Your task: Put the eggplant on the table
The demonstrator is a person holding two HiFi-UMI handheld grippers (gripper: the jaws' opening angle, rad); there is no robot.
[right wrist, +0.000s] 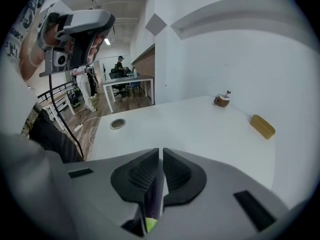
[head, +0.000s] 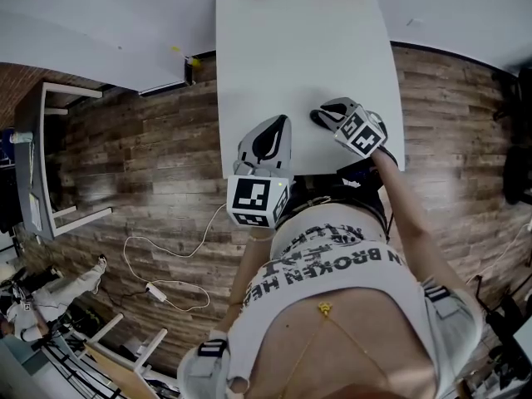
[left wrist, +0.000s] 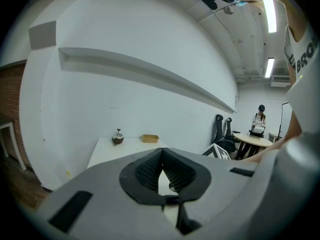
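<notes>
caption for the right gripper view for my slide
Right gripper clamps a purple eggplant over the white table, bowl and yellow tray at its far end

Purple eggplant (right wrist: 153, 199) with green stem, white table (head: 299, 65), brown plank floor (head: 150, 165).

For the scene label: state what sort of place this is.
Probably an office or lab workroom: a plain white table on wood-plank flooring, loose cables on the floor, and office chairs beside a round table under ceiling strip lights.
</notes>
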